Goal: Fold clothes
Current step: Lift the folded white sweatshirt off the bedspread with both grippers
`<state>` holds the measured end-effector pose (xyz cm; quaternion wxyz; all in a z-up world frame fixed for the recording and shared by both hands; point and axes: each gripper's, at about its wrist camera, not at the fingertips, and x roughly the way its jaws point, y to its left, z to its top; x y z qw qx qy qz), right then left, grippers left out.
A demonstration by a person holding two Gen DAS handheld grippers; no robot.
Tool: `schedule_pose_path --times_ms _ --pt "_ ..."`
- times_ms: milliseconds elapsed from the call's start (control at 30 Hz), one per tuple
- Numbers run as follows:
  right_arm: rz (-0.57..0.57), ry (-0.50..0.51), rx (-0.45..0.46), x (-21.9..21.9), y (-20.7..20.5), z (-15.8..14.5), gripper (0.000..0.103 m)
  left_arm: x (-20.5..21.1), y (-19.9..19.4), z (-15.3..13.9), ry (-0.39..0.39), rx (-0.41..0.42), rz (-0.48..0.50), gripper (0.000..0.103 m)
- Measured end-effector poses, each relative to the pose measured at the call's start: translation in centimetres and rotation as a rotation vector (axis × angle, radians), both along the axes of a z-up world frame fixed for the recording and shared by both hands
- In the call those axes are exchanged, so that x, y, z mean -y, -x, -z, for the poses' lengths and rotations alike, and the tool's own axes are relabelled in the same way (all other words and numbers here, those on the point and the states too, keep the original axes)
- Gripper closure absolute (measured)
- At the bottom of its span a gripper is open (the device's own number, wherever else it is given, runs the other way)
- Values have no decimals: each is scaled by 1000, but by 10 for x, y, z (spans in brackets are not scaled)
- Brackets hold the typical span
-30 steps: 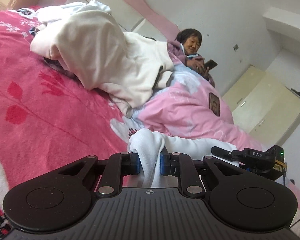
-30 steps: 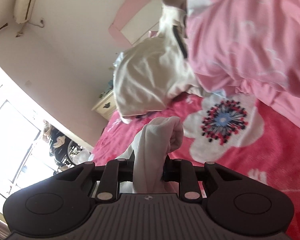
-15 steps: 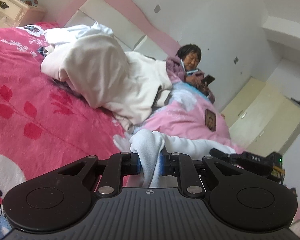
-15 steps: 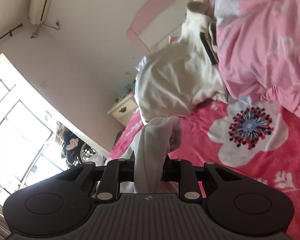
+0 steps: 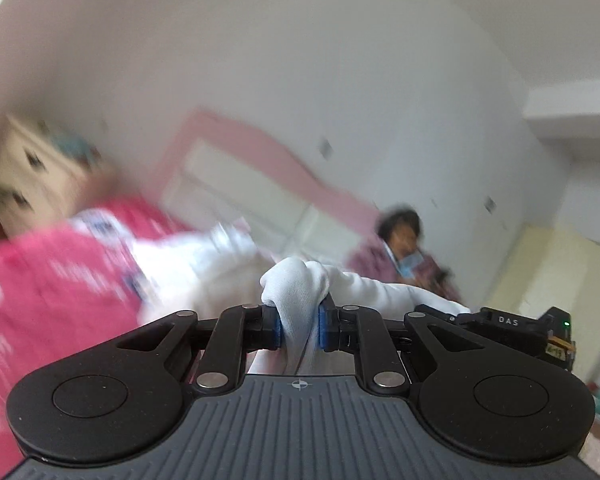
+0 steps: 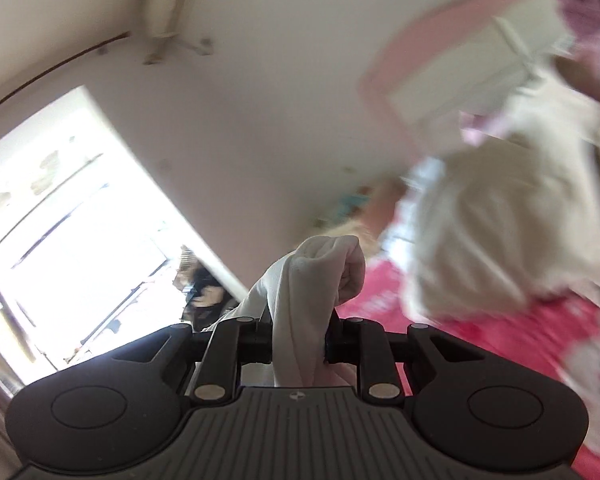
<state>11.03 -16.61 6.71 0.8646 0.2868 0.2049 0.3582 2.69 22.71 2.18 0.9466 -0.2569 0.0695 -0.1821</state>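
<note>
Where a second ago lay mostly bed, now shows mostly wall: pink floral bedspread (image 5: 40, 280) sunk low and blurred in both views, pink-and-cream headboard (image 5: 236, 168) and cream bedside drawers (image 5: 36, 164) risen into the left view's middle. Same bunched grips as before in both claws.

Only from the left view: seated person (image 5: 400, 248) in a purple top by the headboard, pale yellow cabinet (image 5: 548, 272) at the right edge, and the right claw's black body beside it. Only from the right view: bright window (image 6: 72, 232), wall-mounted air conditioner (image 6: 172, 0) above it, dark blurred shapes at the window's lower corner.

Left claw (image 5: 299, 328): blue pads nearly together, clamped on a bunched fold of the white soft garment (image 5: 296, 284), which stretches rightward toward the other claw. Right claw (image 6: 298, 338): a little further apart, clamped on a thicker bunch of the same cloth, hanging down at both sides. Cream heaped clothing (image 6: 500, 216) on the bed beyond, untouched.
</note>
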Motion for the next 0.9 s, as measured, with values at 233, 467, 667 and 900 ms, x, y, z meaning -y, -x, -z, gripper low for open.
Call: schedule_pose_path --times_ms 233,467,667,900 --pt "-195 -56 134 -185 -57 -67 80 -116 12 -70 -85 109 -335 89" --pt "-445 -172 148 -407 -58 -87 80 -223 97 -114 -202 130 -690 89" --pt "-673 -235 141 -510 16 -41 80 -245 190 -97 -283 48 -849 89" --pt "-864 -118 66 -455 83 84 80 -172 282 9 -301 -92 -788 89"
